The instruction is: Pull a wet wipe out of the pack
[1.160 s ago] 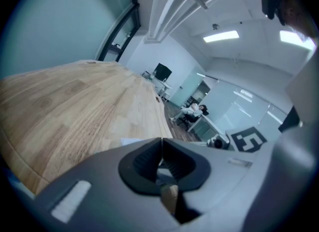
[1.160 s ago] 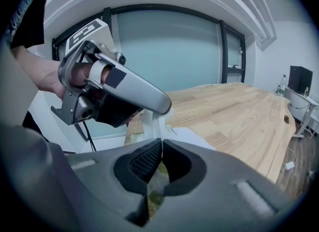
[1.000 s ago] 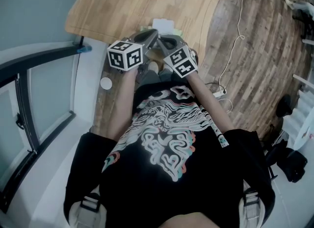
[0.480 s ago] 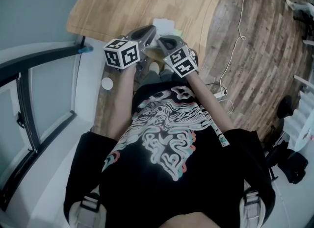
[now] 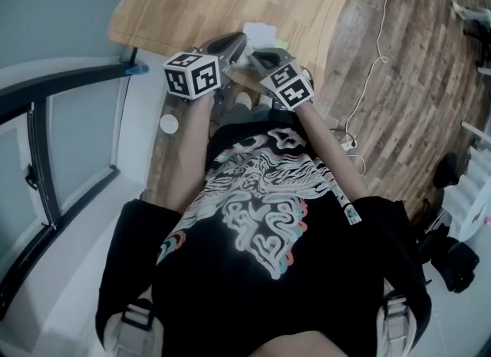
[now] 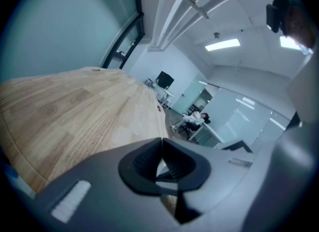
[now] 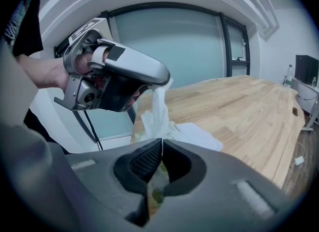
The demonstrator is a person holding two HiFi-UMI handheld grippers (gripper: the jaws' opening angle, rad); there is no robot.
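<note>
Drawing the sheet upward is the step in hand, as I judge it. My left tongs [image 6: 162, 142] are pressed together on the wet wipe [image 7: 158, 101], which hangs as a narrow white strip from their tips down to the pack [image 5: 265, 37]. The pack lies on the table [image 7: 249, 111], just below the left tips and directly ahead of my right tongs [image 7: 162, 143]. Where the wipe meets the pack it bunches into a crumpled white heap, so I take it that its lower end is not yet free.

My right tongs sit lower, close under the left pair, with their jaws pressed together. A bit of greenish film shows through the gap behind their tips. Whether they nip the pack's edge or only rest against it, I cannot tell.

The next move, I think, calls for carrying the left tongs up and away from the pack with the pinch kept firm. The right tongs should hold the pack down so it does not ride up. A slow pull ought to stop a second sheet from trailing out.
</note>
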